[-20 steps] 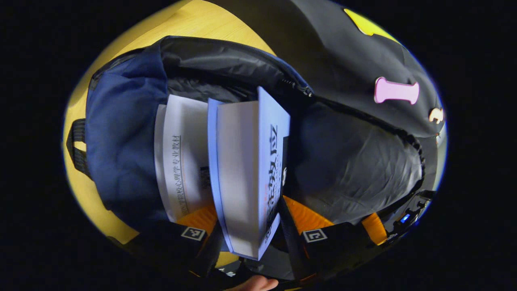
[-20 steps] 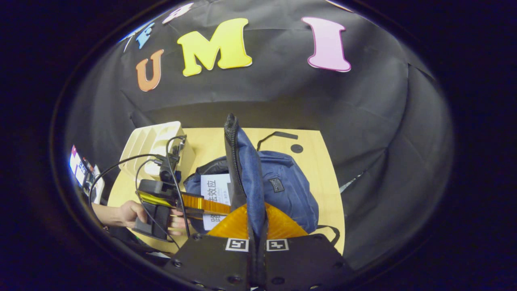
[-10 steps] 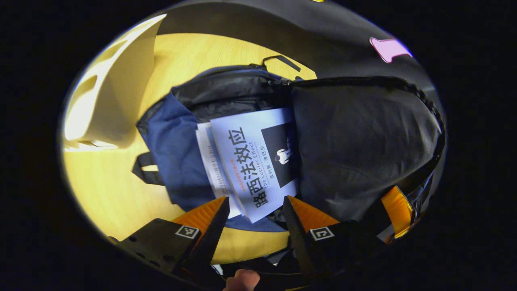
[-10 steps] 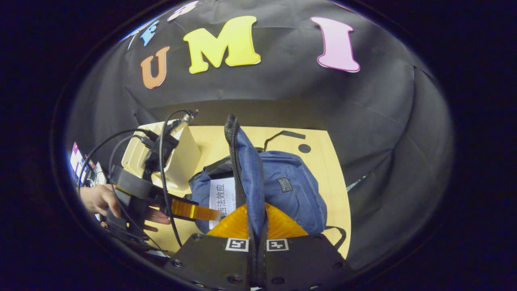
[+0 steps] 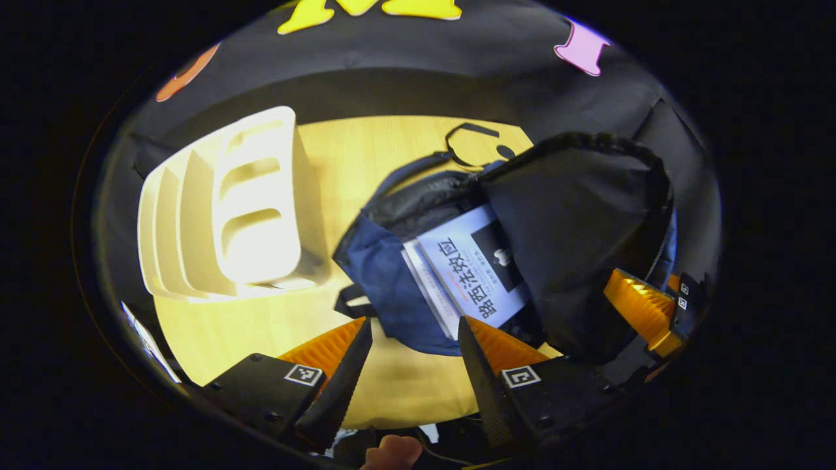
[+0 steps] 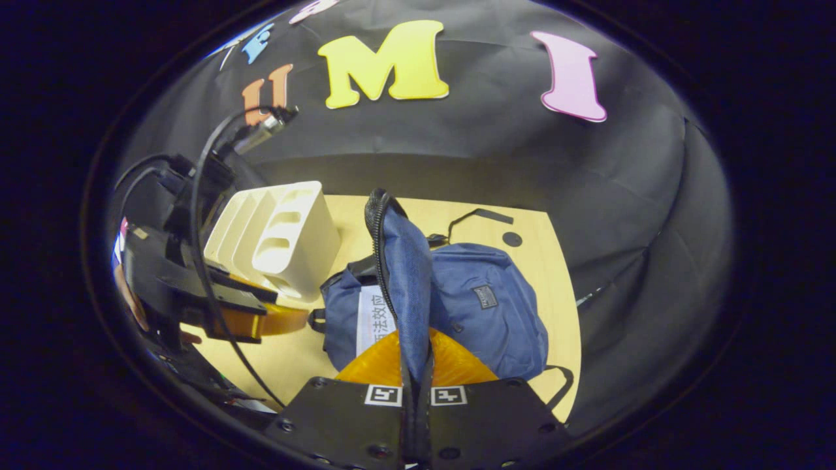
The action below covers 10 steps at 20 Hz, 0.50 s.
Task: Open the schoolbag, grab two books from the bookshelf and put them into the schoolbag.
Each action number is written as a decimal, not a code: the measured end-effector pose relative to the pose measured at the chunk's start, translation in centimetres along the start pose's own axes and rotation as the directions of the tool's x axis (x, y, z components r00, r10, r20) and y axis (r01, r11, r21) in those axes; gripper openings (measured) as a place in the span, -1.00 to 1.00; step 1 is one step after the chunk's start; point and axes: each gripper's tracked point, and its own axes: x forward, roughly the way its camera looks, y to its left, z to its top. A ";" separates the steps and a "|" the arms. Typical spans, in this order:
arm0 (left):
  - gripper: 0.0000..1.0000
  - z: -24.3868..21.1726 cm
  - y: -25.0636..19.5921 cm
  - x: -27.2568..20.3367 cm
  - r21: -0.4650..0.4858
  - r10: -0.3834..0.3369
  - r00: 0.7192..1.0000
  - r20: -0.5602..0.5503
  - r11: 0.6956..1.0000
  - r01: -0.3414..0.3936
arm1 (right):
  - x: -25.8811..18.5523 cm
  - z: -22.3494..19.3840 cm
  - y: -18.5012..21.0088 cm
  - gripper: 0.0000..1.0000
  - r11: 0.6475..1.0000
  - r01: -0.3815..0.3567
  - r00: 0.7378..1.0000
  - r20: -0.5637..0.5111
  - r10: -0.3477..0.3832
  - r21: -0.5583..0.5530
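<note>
The blue schoolbag (image 5: 382,281) lies open on the table. Two books rest in its mouth, a light blue one (image 5: 473,267) on top of a white one (image 5: 424,284). My left gripper (image 5: 408,333) is open and empty, hovering just short of the bag's near edge. My right gripper (image 6: 418,356) is shut on the bag's flap (image 6: 401,261) and holds it upright, so the dark lining (image 5: 575,228) faces the left gripper view. The top book (image 6: 372,313) peeks out beside the flap. The white bookshelf (image 5: 241,215) stands left of the bag.
The bookshelf (image 6: 281,235) has empty slots. A black strap (image 5: 473,134) lies on the wooden table (image 5: 274,326) behind the bag. My left gripper (image 6: 261,321), with its cables and a hand (image 6: 127,300), is at the left of the right gripper view.
My left gripper let go of the light blue book, which now lies in the bag, and drew back and up away from it. The right gripper kept the flap raised.
</note>
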 end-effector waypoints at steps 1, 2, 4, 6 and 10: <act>0.68 0.8 0.8 -1.2 -0.006 0.014 0.999 0.046 1.000 -0.014 | 0.2 0.0 0.7 -0.97 1.000 -0.005 1.000 -0.006 0.005 -0.008; 0.67 1.7 1.6 -2.5 -0.017 0.027 0.995 0.093 1.000 -0.025 | 0.5 -0.2 1.4 -0.97 1.000 -0.008 1.000 -0.010 0.007 -0.020; 0.67 3.2 3.0 -5.2 -0.044 0.037 0.981 0.188 0.999 -0.030 | 1.2 -0.6 2.6 -0.97 0.999 -0.014 1.000 -0.028 0.012 -0.047; 0.68 4.4 4.6 -8.3 -0.075 0.048 0.960 0.278 0.997 -0.028 | 2.0 -1.1 3.9 -0.97 0.998 -0.020 0.999 -0.047 0.017 -0.061; 0.67 7.1 8.4 -13.6 -0.097 0.115 0.869 0.482 0.992 -0.077 | 3.6 -2.3 6.4 -0.97 0.996 -0.029 0.996 -0.090 0.021 -0.083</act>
